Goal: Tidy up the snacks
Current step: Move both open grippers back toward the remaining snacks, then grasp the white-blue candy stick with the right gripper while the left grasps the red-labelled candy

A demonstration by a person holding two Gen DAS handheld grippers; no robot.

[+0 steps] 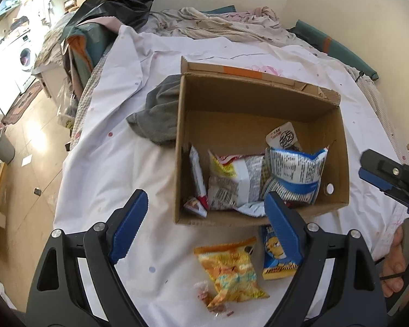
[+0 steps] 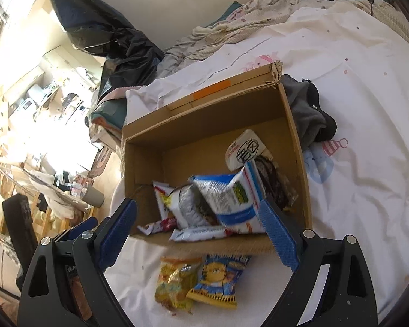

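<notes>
While both claws hang empty over the near edge of the bed, I keep the left claw (image 1: pixel 205 223) spread wide, and the right claw (image 2: pixel 201 227) equally parted, since neither has a packet to hold. Just below them lie the orange snack bag (image 1: pixel 231 268) and the blue snack bag (image 1: pixel 275 259), side by side on the white bedsheet (image 1: pixel 117 158), close against the cardboard box (image 1: pixel 338 147). Several packets already sit inside it, piled toward the near wall, so I judge these two remain to be picked up. A grey garment (image 1: pixel 158 117) is bunched against the box's side.
</notes>
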